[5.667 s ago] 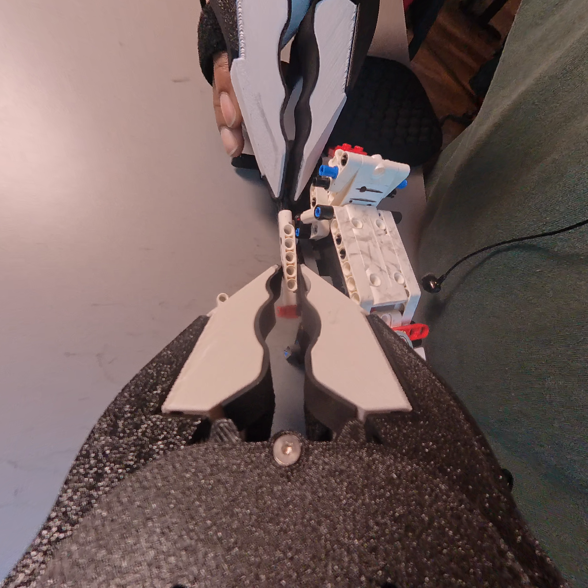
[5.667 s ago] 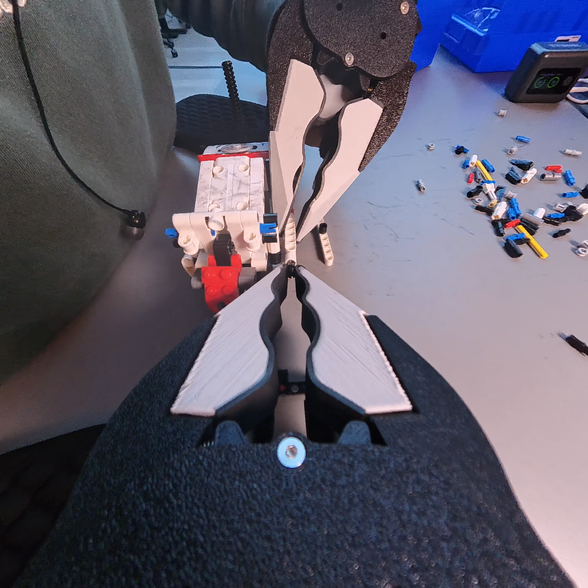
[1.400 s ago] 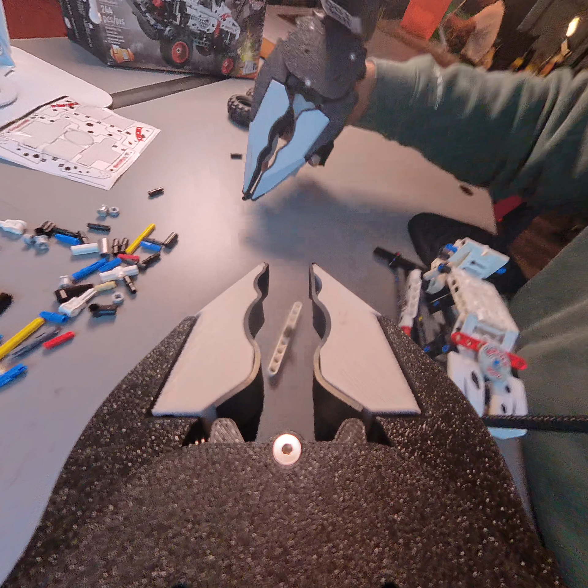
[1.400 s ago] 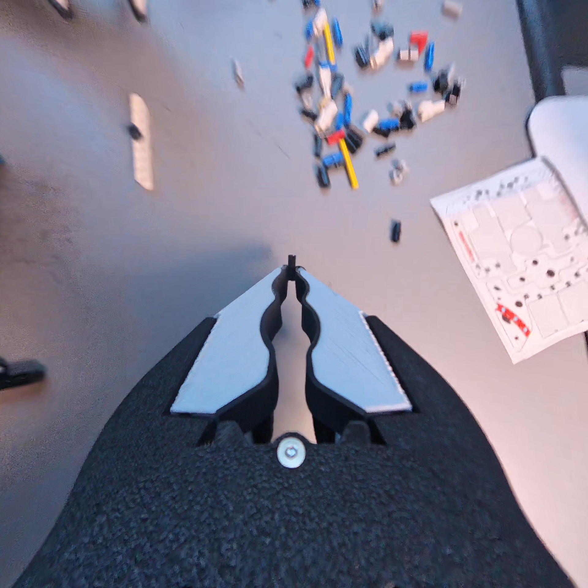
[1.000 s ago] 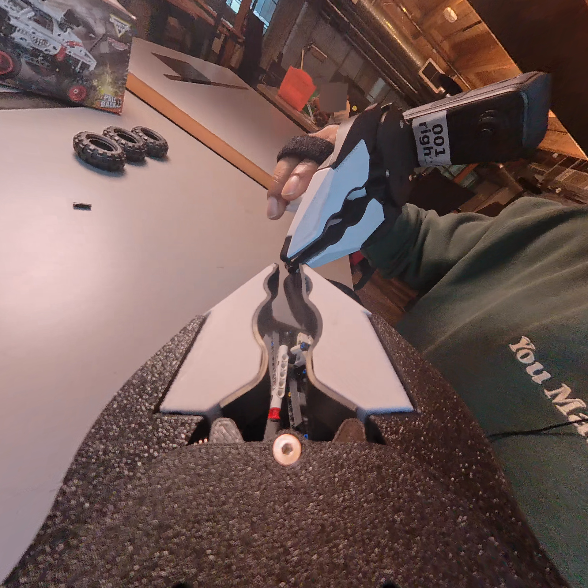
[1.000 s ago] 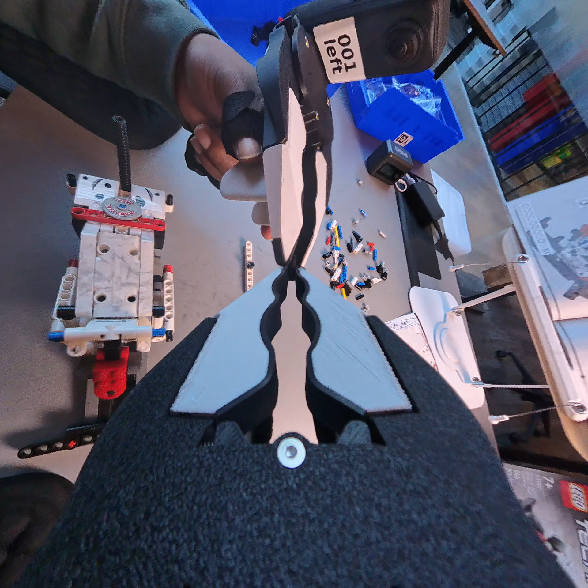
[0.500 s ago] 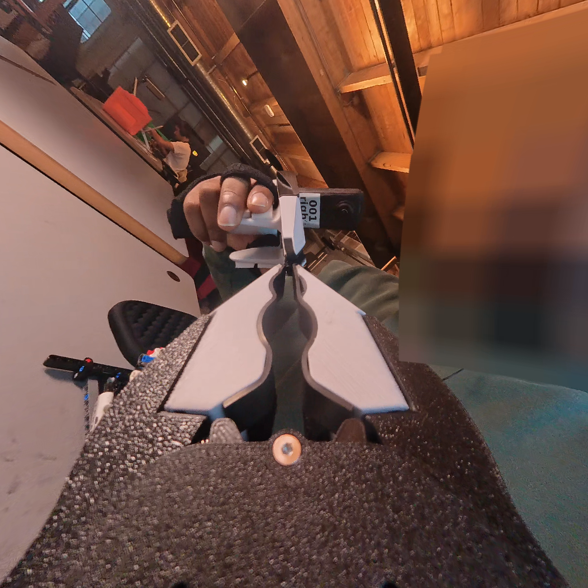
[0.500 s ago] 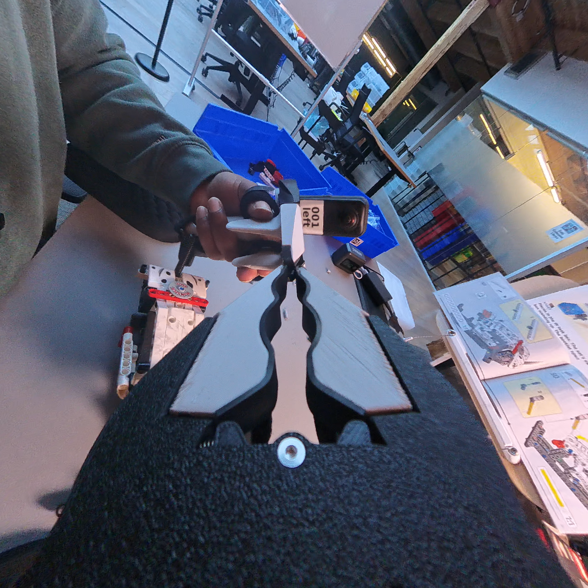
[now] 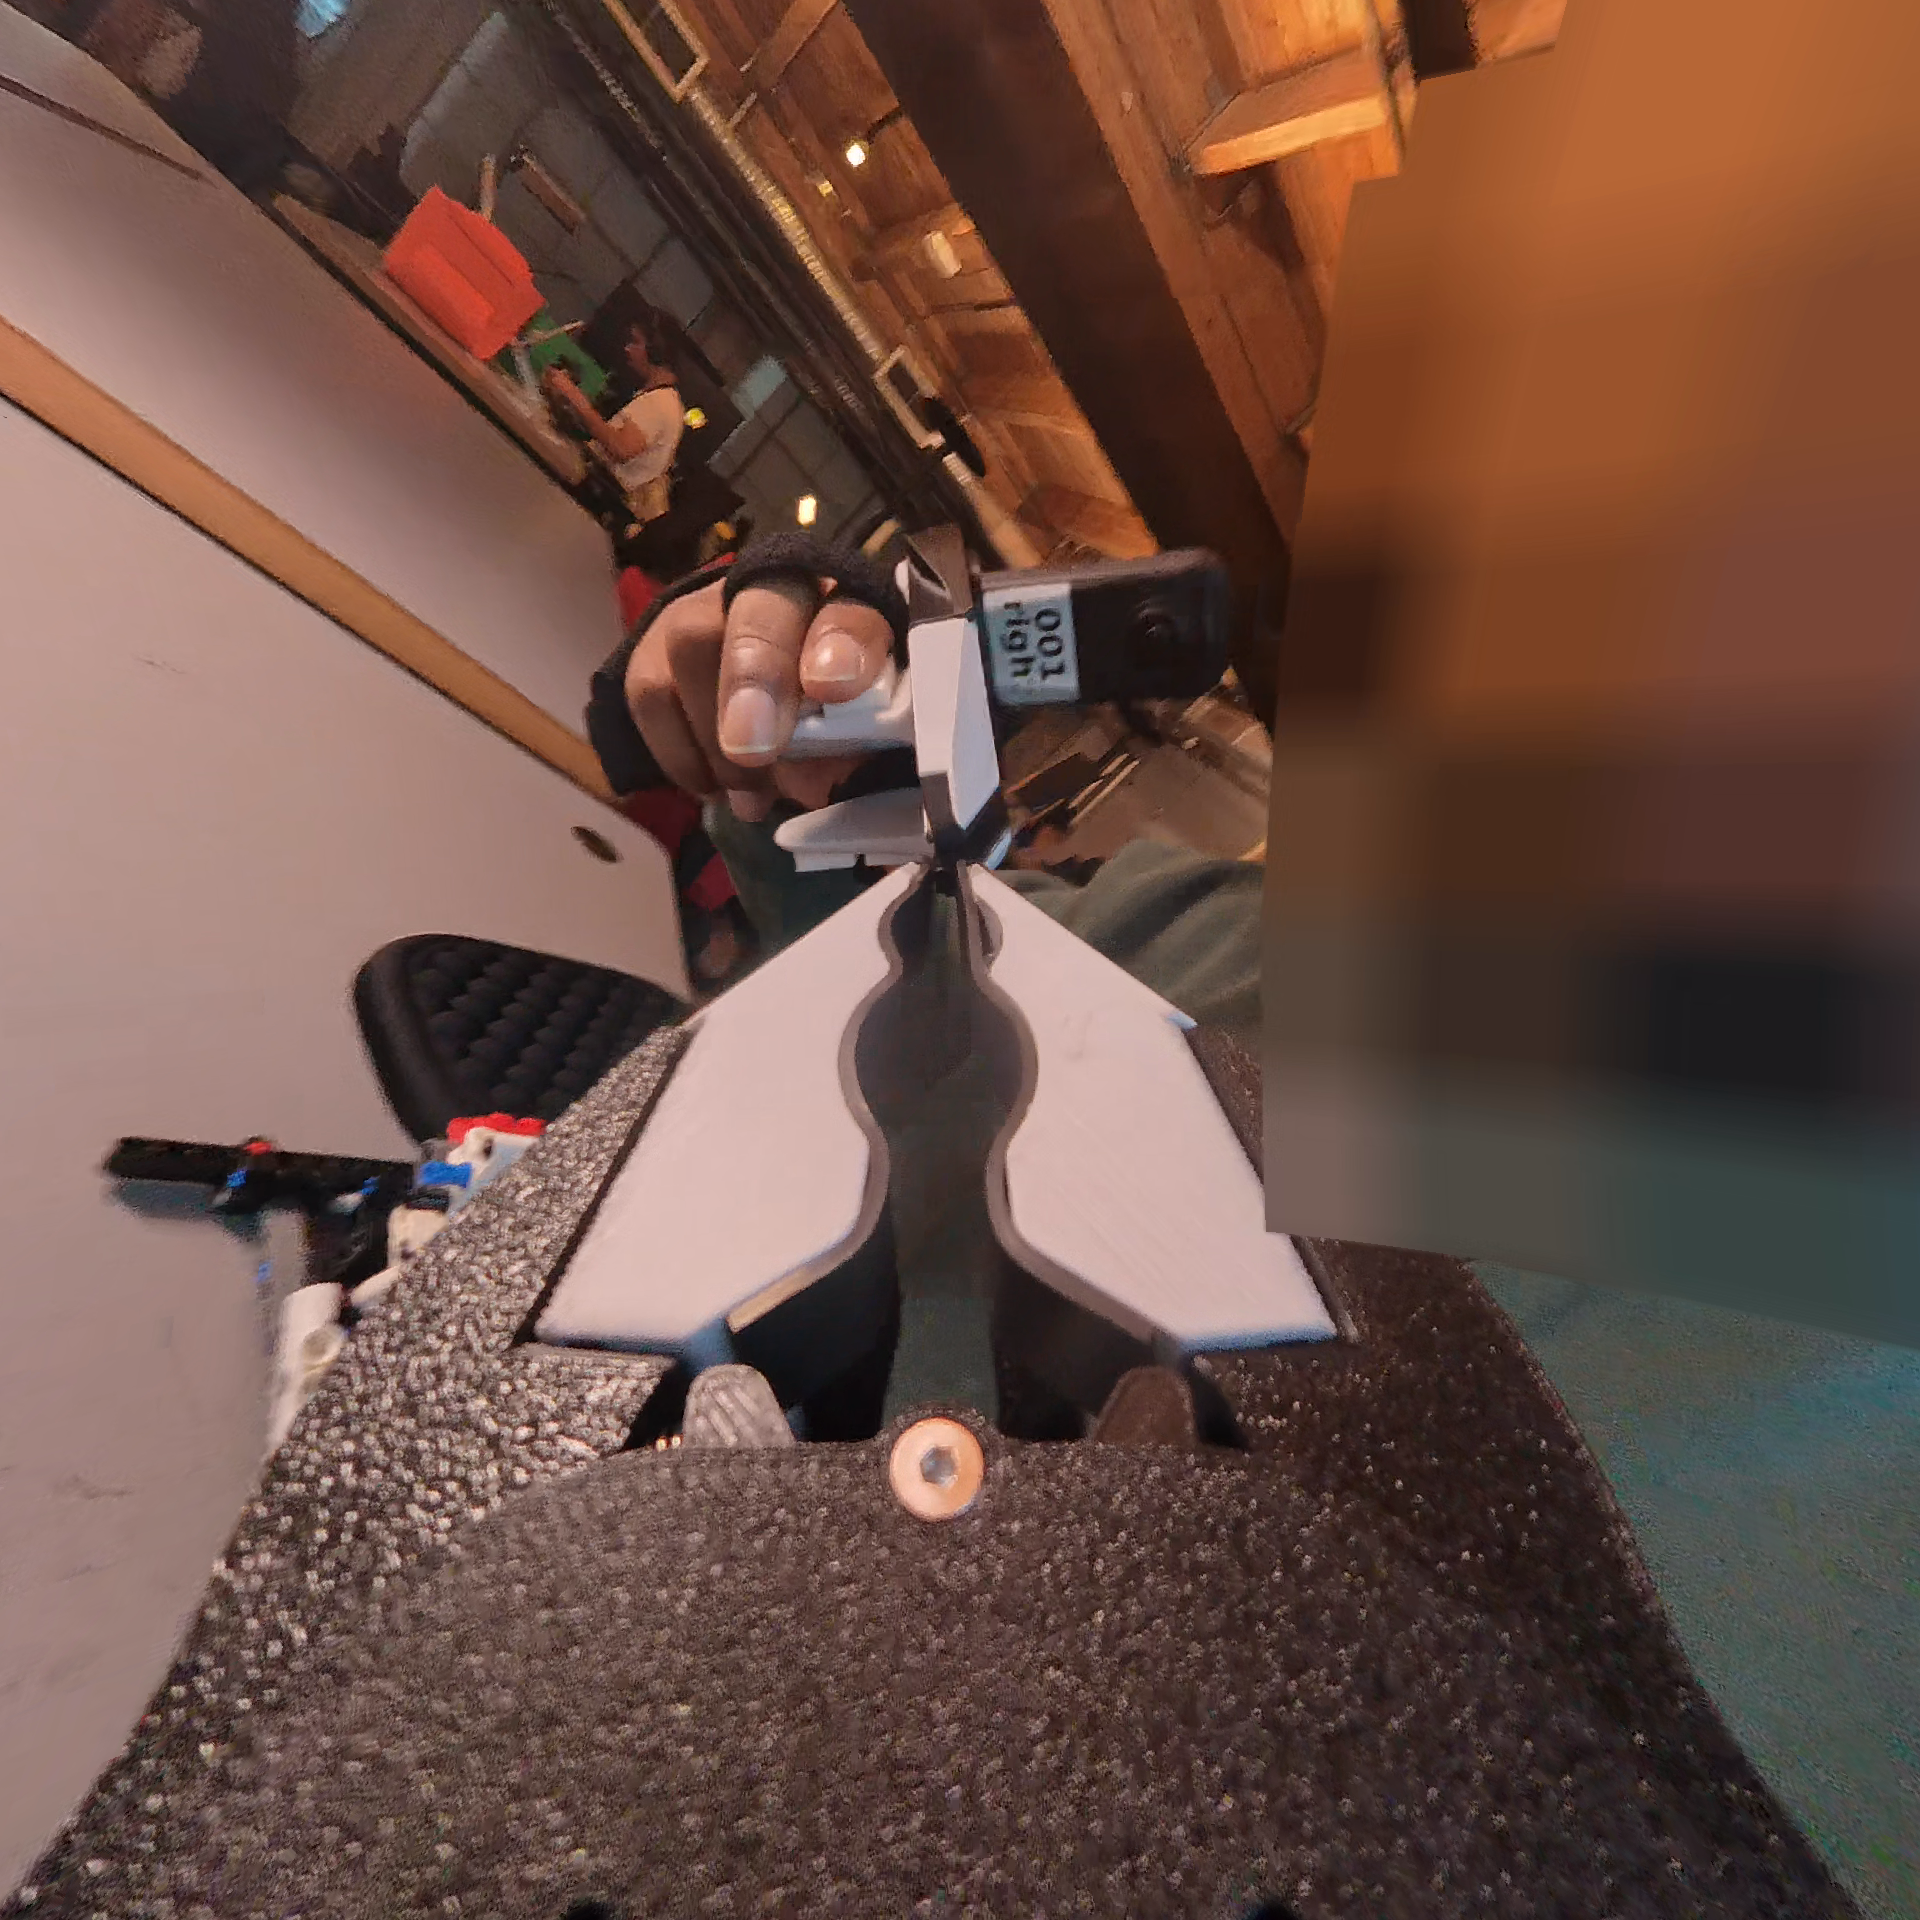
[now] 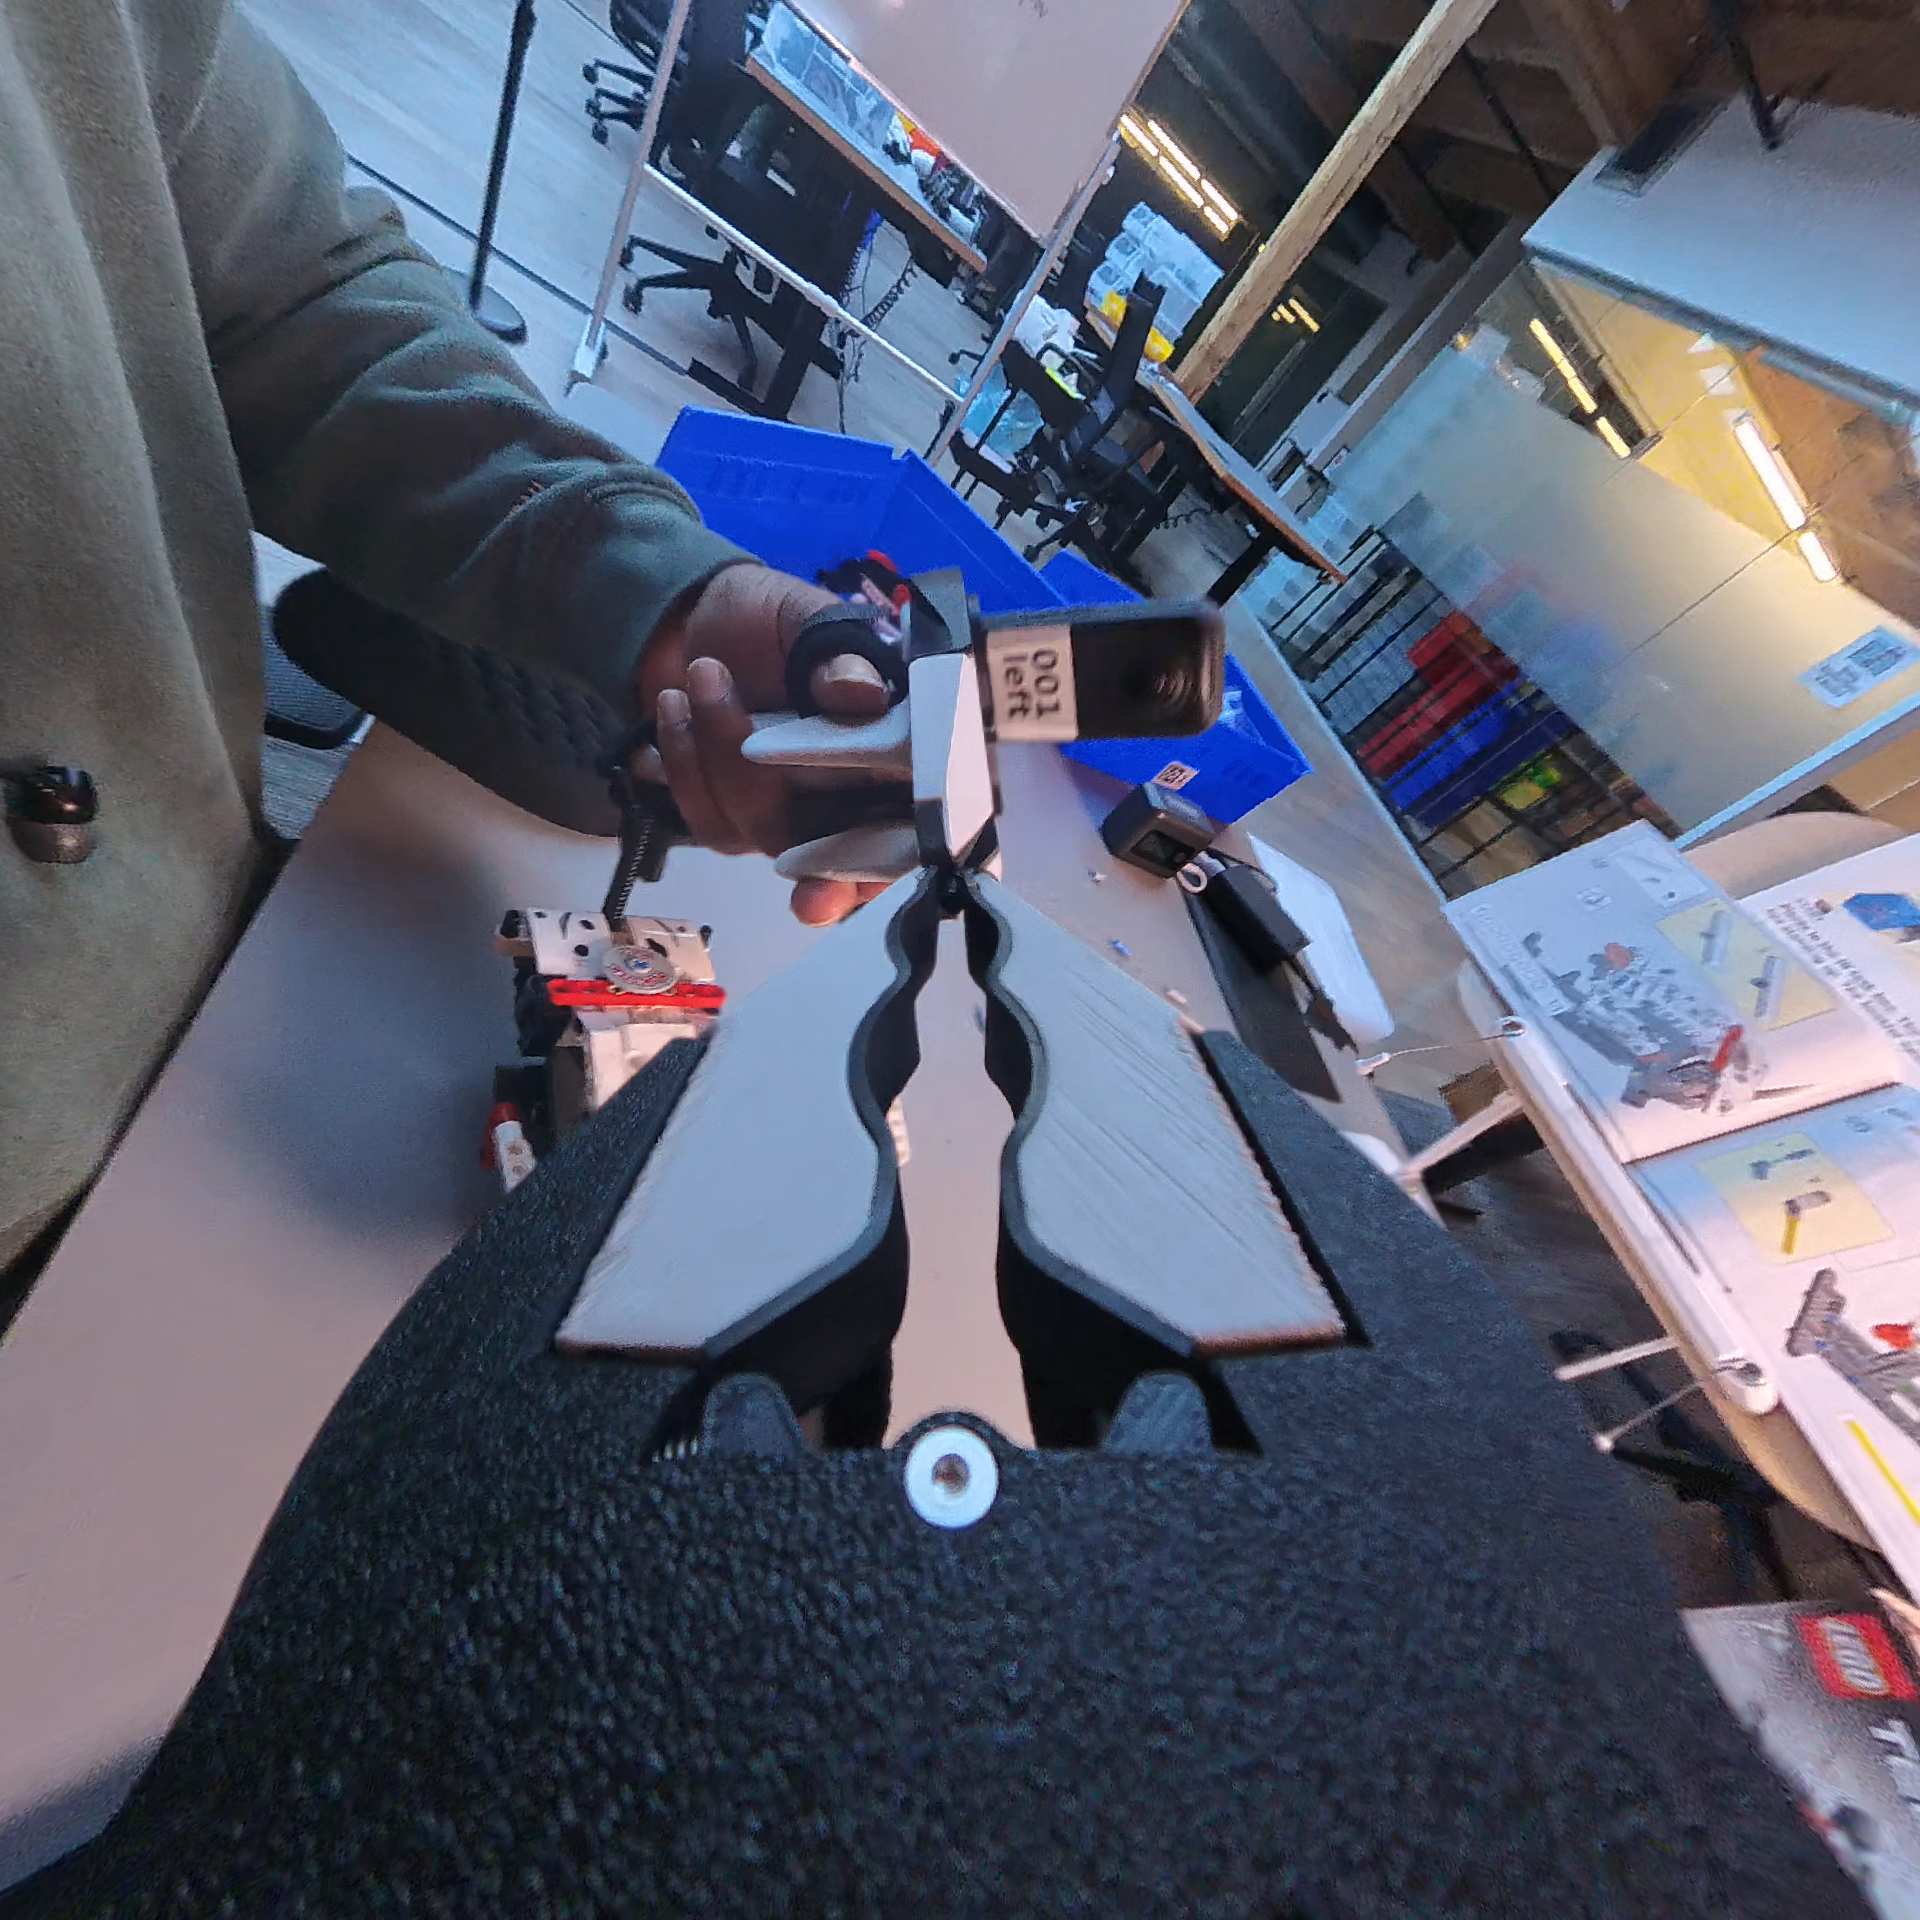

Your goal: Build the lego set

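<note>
Both grippers are raised above the table and meet tip to tip. My right gripper (image 10: 948, 883) is shut on a small black pin (image 10: 948, 894). My left gripper (image 9: 942, 883) is closed down onto the same pin (image 9: 945, 885) from the opposite side. Each gripper shows edge-on in the other's view: the left one in the right wrist view (image 10: 951, 842), the right one in the left wrist view (image 9: 951, 831). The white, red and black lego model (image 10: 613, 997) stands on the table below them. Its edge shows low in the left wrist view (image 9: 457, 1164).
Blue bins (image 10: 831, 499) and a small black device (image 10: 1153, 842) stand at the table's far side. An open instruction booklet (image 10: 1714, 997) rests on a stand at the right. A black beam (image 9: 208, 1164) lies by the model. A person's green sleeve is close on the left. The tips of both grippers are at nearly the same place.
My left gripper left the white beam on the table and closed. Both grippers rose and tilted up until their tips met. In the last half second they hardly moved.
</note>
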Motion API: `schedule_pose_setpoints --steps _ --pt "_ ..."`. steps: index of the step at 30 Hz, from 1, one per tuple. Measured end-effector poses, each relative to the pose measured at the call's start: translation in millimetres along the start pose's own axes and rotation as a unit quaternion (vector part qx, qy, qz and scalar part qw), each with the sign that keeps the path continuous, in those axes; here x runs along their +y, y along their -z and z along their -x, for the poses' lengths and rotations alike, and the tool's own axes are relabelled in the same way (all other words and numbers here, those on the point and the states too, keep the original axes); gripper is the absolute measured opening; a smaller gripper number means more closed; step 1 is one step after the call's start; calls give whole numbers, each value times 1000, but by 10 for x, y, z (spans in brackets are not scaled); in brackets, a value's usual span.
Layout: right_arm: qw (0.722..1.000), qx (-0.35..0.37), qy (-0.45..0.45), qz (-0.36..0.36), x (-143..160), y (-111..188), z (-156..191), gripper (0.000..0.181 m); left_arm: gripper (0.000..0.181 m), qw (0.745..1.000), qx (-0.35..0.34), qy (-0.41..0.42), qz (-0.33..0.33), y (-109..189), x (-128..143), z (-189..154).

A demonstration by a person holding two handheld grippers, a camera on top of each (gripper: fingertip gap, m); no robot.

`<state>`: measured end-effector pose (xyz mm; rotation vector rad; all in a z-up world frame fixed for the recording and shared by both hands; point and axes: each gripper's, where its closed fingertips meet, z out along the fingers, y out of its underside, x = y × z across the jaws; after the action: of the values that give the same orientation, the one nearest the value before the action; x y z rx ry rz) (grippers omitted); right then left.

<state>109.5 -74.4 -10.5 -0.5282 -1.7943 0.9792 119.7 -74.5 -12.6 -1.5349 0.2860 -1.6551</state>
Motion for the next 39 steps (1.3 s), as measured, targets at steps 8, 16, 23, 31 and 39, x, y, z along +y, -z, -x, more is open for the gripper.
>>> schedule_pose_setpoints --steps 8,16,23,31,39 --pt "978 -101 -170 70 767 445 610 4 17 923 -283 -207 156 119 814 109" --pt "965 -161 -167 124 1228 251 1126 4 23 731 -542 -345 230 195 1384 741" --pt "970 -167 -137 111 1156 86 1152 4 23 686 -575 -367 252 345 1404 977" --pt "973 -148 -142 108 1178 5 1060 4 17 634 -592 -411 281 382 1306 1137" --pt "971 -139 -158 115 1216 1 1021 4 10 640 -574 -423 286 359 1280 1166"
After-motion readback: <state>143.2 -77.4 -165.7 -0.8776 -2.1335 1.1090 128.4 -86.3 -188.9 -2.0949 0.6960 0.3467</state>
